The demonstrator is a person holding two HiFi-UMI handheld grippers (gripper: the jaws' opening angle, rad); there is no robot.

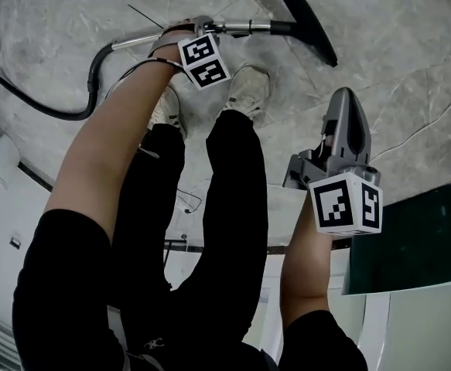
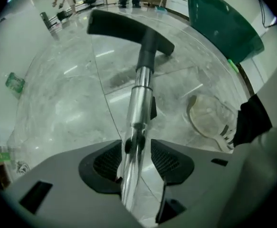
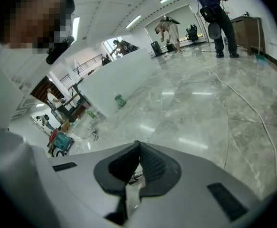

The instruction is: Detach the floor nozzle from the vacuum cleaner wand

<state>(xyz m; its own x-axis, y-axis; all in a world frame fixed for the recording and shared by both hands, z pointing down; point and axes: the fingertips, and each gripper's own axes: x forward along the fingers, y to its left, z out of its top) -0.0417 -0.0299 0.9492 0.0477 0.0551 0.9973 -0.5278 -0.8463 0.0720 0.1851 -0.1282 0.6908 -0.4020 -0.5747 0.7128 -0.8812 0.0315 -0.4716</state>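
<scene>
The vacuum's silver wand lies on the grey marble floor, and the black floor nozzle is still fitted to its far end. My left gripper points straight down over the wand. In the left gripper view the wand runs up between the open jaws to the nozzle; a small gap shows beside the right pad. My right gripper hovers to the right, well above the floor. Its jaws are shut with nothing in them.
A black hose curves left from the wand's near end. The person's shoes stand just behind the wand. A dark green panel and white furniture lie low right. A thin cable crosses the floor; people stand far off.
</scene>
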